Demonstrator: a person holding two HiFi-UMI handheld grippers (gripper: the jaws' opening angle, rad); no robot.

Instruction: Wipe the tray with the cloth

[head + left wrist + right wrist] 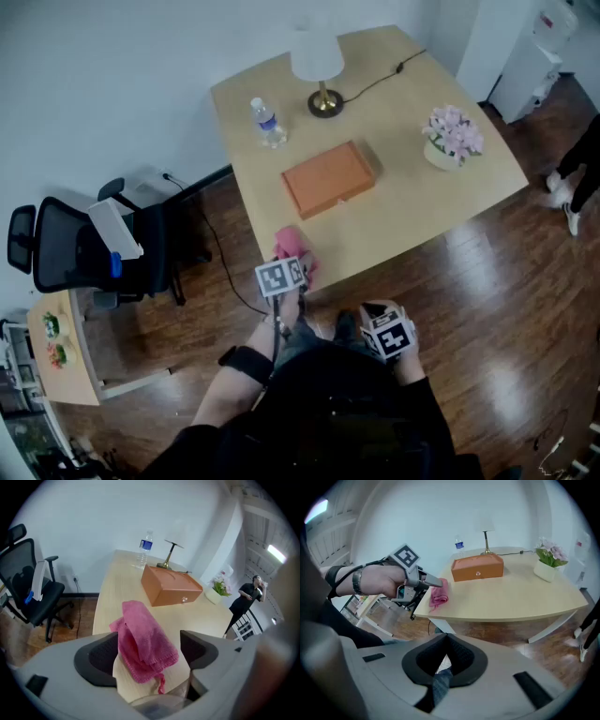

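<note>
Close the left claw [149, 654], now spread wide, on the pink cloth [144, 637] lying between its pads at the near corner of the surface [422, 211]. Not yet pinched, judging by the slack folds. Bite into the thick bunched middle rather than the loose tail at the near end, leaving a broad pad of fabric below the tips for wiping. Squeeze firmly, against the likely slipping of soft terry out of a light pinch. Lift only slightly, then carry across to the orange tray [328, 178], well apart from the cloth toward the middle of the surface. Lay the fabric flat on the tray's top and sweep in long overlapping strokes, end to end, without bearing down hard enough to shove it along. Mind the bottle [267, 122] and the lamp [322, 80] standing beyond the tray's far side. Keep the right claw [446, 654], pressed together on nothing and held off the near edge, ready to steady 1 side of the tray against sliding.
</note>
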